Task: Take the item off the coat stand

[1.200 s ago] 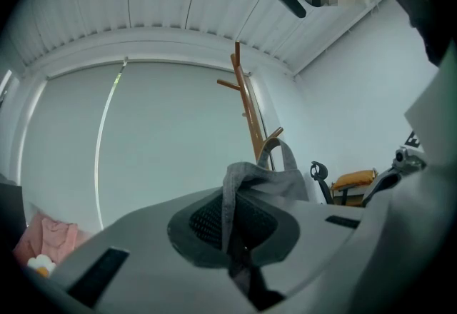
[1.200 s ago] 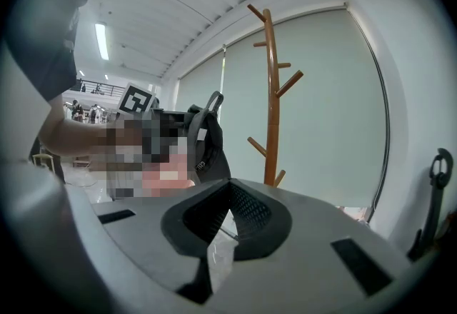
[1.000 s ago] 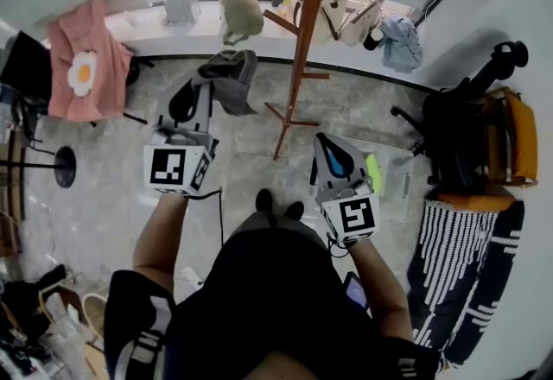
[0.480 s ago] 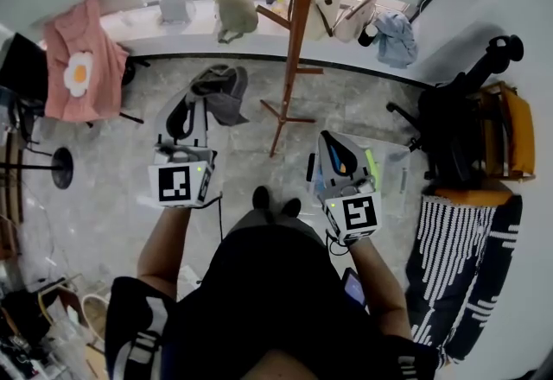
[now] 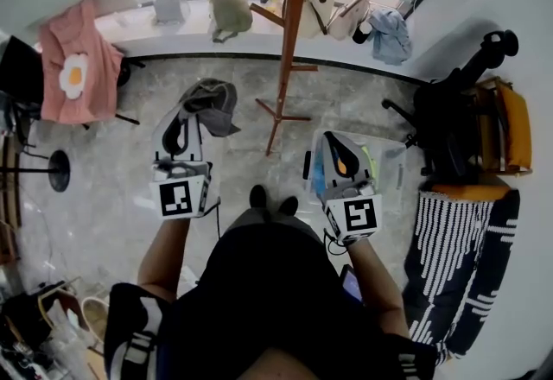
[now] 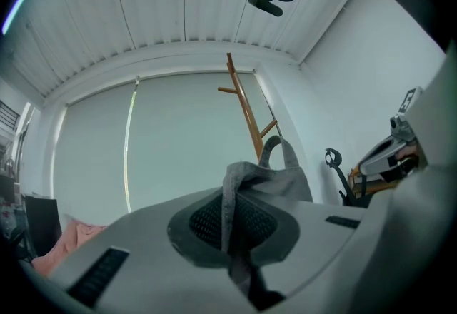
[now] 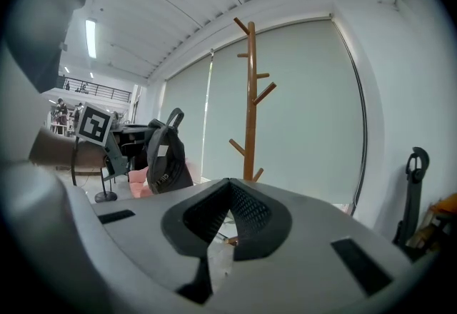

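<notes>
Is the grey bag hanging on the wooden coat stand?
No, the grey bag dangles from the left gripper's shut jaws, apart from the coat stand.

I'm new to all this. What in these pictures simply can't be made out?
Head view: the coat stand runs off the top edge, so its top is unseen.
Left gripper view: the grey bag has its lower part hidden behind the left gripper.
Right gripper view: the stand's foot is largely hidden behind the right gripper.
Head view: the bags on the window ledge are too small for detail.
</notes>
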A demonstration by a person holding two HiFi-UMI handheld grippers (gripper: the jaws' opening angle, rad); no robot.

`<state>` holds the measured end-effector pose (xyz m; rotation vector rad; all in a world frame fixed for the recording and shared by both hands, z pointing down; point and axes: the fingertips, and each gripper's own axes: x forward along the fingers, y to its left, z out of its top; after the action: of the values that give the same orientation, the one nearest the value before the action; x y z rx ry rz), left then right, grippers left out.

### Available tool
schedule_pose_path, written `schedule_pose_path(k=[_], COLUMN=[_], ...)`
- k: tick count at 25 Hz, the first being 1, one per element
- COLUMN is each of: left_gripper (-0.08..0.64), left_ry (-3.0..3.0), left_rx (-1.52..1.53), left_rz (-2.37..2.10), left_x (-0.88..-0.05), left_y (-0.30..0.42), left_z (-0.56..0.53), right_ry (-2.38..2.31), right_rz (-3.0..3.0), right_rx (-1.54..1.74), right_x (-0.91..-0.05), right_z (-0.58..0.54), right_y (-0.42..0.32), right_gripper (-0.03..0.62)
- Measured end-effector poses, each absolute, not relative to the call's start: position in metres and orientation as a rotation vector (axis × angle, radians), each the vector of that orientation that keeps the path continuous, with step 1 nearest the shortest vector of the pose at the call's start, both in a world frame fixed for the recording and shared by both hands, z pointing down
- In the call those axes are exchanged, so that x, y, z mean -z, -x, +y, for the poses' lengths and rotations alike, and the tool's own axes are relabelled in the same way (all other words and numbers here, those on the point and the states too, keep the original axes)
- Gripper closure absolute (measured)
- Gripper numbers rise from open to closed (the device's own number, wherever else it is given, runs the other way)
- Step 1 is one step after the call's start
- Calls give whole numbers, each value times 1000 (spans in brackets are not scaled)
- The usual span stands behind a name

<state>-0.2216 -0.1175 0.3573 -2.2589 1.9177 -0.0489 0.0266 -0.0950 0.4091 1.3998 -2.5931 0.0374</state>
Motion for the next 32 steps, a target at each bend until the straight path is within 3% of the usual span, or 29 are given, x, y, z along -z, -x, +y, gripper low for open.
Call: schedule_pose_path(k=[32], left_gripper=[532], left_ry=[2193], left_rx=[95], left_rz=[2018], left_x=[-400], left_y=[229], left_z=[-86], right_ry=[-1559], right_rz=[-2599], right_rx=[-89], right_x=[-414], right_z=[-91], right_y=[-54], right_gripper=[572])
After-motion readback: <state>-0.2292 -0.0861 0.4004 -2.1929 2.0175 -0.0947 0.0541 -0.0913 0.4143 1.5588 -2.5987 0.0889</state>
